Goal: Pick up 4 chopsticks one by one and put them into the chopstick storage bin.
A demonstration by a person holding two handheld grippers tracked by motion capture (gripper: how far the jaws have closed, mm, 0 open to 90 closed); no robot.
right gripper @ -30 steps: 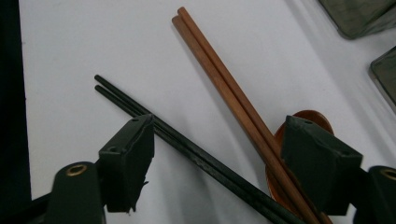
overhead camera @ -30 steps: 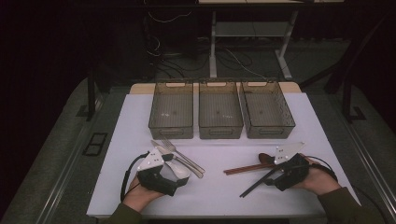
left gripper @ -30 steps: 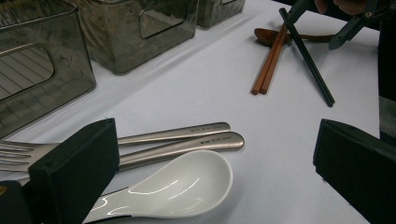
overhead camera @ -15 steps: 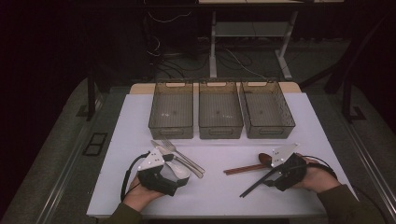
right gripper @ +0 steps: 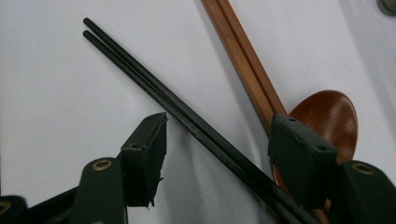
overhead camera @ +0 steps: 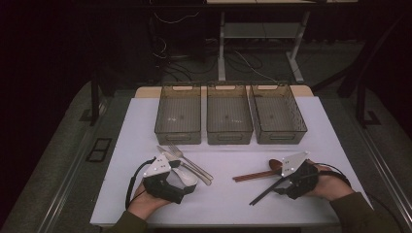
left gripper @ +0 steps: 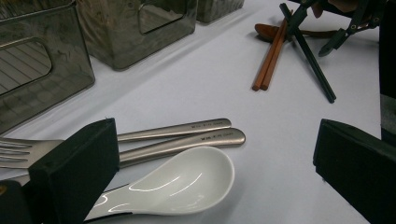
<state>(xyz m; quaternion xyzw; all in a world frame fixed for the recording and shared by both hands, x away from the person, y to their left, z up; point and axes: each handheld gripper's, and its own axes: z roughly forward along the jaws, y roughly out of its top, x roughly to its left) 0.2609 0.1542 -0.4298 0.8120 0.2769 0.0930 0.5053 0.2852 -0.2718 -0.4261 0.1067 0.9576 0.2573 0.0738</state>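
The white-topped counter (overhead camera: 223, 201) takes up most of the scene, with three see-through smoky plastic bins (overhead camera: 230, 116) lined up side by side along its far edge. Nearer the person, the left tool (overhead camera: 182, 180) sits with its jaws spread wide around a glossy white ceramic soup spoon (left gripper: 187, 184) (not pinching it, the pads are clear of it), right beside a steel fork (left gripper: 28, 151) and two brushed steel handles (left gripper: 187, 137). The right tool (right gripper: 217, 158) has just been closing its jaws, and a pair of thin black chopsticks (right gripper: 187, 116) runs between them, pads not on them yet. Touching those: reddish wooden chopsticks (right gripper: 243, 56) and a brown wooden spoon (right gripper: 327, 116).
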